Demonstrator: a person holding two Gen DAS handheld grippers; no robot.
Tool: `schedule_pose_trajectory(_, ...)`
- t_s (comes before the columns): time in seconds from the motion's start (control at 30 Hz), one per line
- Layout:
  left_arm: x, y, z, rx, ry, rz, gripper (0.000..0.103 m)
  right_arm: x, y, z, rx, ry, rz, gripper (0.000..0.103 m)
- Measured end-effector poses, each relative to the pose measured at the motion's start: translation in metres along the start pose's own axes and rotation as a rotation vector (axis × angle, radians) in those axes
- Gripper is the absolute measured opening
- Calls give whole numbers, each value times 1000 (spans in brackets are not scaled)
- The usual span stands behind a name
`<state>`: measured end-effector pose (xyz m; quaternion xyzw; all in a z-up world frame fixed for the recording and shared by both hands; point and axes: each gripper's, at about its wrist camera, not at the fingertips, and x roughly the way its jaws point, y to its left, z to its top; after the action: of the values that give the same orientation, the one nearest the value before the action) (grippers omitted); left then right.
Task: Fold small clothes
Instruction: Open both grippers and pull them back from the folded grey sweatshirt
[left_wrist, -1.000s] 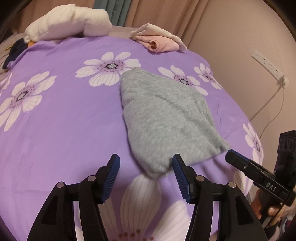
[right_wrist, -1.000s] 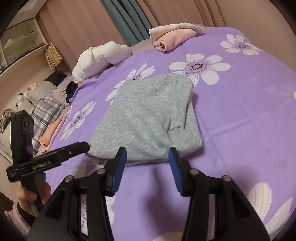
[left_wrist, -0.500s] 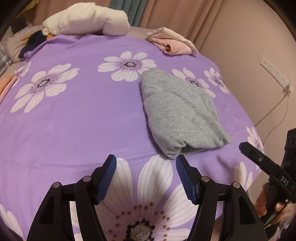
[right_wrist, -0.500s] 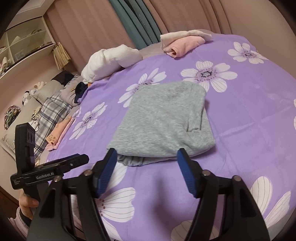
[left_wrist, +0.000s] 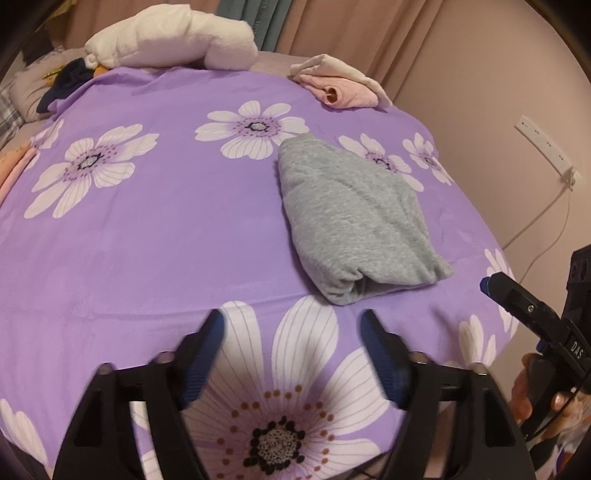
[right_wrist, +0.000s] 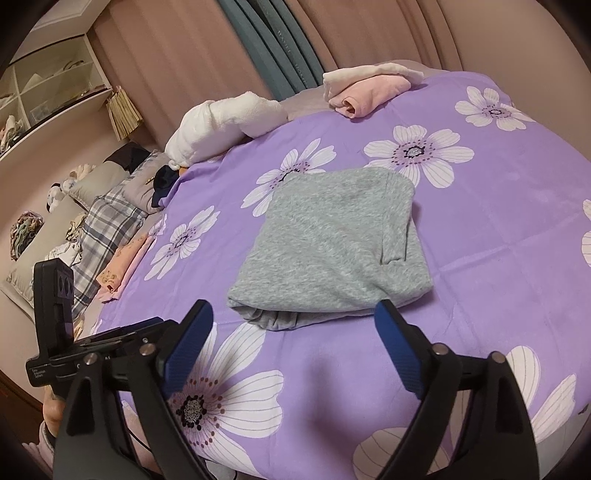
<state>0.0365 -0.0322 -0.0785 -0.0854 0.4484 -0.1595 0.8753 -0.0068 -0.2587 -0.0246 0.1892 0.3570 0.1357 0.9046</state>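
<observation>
A folded grey garment (left_wrist: 354, 225) lies on a purple floral bedspread (left_wrist: 147, 229), toward the near right part of the bed, with both tools held clear of it. The left hand-held gripper (left_wrist: 291, 354) hangs above a large printed flower just short of the bundle's near edge, its blue-padded jaws spread wide and holding nothing; the right hand-held gripper (right_wrist: 291, 343) sits likewise before the near edge, jaws wide apart and empty. The garment (right_wrist: 332, 251) appears folded into a compact rectangle, though loose layers bulge out at its near end and one side flap sits slightly proud, so the fold looks done or close to it. Judged from this, the step in hand is releasing the piece and moving on. To do it well, the near end would want a light press or tuck so the layers do not spring open, and any lift should take all layers together. A stack of pink and white folded clothes (right_wrist: 365, 88) at the far edge of the bed looks the likely destination; a white rolled blanket (left_wrist: 173, 37) lies farther back.
</observation>
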Motion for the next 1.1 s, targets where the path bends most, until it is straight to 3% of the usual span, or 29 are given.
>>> schedule_pose_trajectory(0.03,-3,-1,1,2,-12,-5,92,-1,0,1,1,-1,3,95)
schedule_pose_trajectory(0.13,-9,-5,2,4,-33,-16,93,-6,-1,4,9,-6,22,103)
schedule_pose_trajectory(0.5,-8,-10,14,5,-24,-55,97,-13,-27,16,142,-6,95,103)
schedule_pose_trajectory(0.7,0,-11,21,2,-11,-64,100,-4,-54,17,253,13,118,102)
schedule_pose_trajectory(1.1,30,-4,27,-18,35,-43,100,24,-89,19,354,32,138,103)
